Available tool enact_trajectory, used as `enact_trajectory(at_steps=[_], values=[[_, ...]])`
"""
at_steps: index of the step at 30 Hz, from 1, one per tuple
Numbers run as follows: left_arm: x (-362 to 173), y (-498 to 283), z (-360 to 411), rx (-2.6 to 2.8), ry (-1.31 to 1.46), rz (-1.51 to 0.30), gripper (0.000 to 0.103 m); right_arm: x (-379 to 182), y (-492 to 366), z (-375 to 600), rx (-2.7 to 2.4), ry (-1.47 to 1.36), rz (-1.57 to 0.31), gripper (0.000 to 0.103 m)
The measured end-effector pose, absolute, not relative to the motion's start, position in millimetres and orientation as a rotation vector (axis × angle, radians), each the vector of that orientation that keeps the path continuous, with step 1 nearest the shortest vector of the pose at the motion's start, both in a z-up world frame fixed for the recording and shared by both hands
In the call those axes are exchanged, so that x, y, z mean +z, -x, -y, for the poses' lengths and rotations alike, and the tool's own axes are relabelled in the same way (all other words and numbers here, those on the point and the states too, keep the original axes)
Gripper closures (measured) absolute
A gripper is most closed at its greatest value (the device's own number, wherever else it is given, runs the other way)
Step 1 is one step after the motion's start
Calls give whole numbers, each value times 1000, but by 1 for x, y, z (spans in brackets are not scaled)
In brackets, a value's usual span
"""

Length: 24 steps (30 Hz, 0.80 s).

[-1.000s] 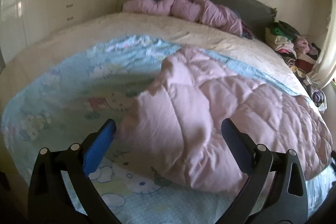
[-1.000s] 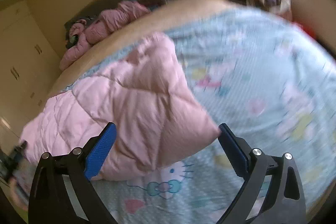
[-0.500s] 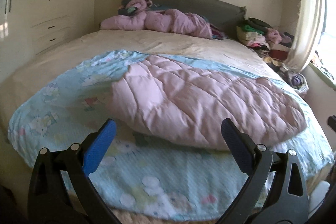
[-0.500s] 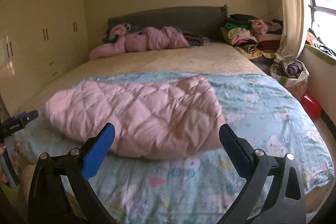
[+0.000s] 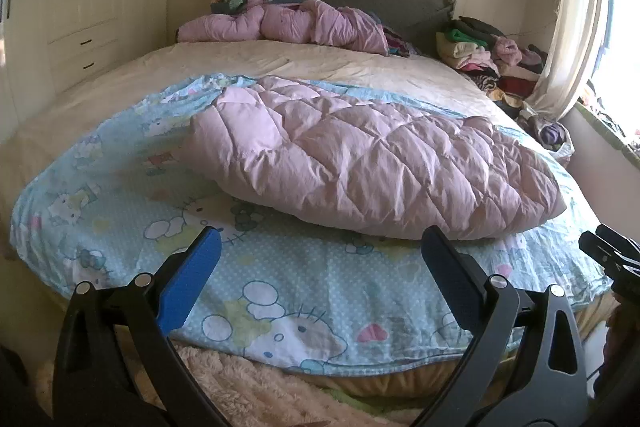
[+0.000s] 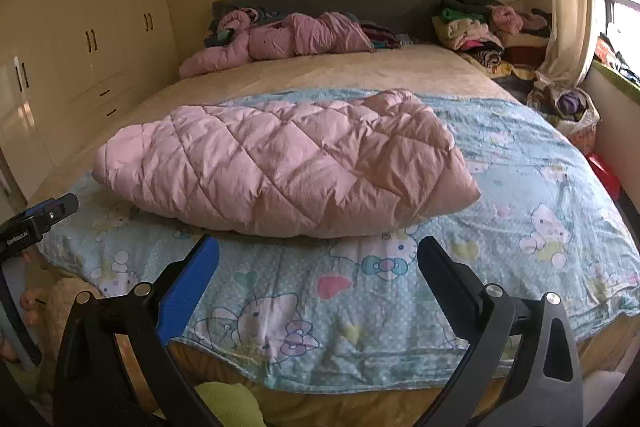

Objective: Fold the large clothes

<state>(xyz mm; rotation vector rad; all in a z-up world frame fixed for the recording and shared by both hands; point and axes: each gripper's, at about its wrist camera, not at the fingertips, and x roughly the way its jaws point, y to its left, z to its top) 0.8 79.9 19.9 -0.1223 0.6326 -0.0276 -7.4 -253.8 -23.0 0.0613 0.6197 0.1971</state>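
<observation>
I'm holding left gripper (image 5: pixel 320 259) and right gripper (image 6: pixel 318 259) spread, empty. Puffy pink quilted jacket (image 5: pixel 372 163) is lying folded mid-frame; grabbing one slick layer risks unrolling it.

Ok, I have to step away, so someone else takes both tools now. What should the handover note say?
Left tool: open, holding nothing, held back from the foot of the bed.
Right tool: open, holding nothing, also clear of the bed.
Pink quilt: lies folded in a puffy bundle on the blue cartoon sheet, touched by neither tool.
Done: the quilt looks folded at least once.
Left: probably another fold and squaring its edges. More pink bedding is crumpled at the headboard, with a pile of clothes beside it.
</observation>
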Motion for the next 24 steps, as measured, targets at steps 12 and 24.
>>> enact_trajectory(at_steps=[12, 24], values=[[21, 1, -76, -38, 123, -628, 9, -22, 7, 255, 197, -73, -621, 4], [23, 3, -74, -28, 113, -635, 9, -20, 9, 255, 200, -73, -615, 4]])
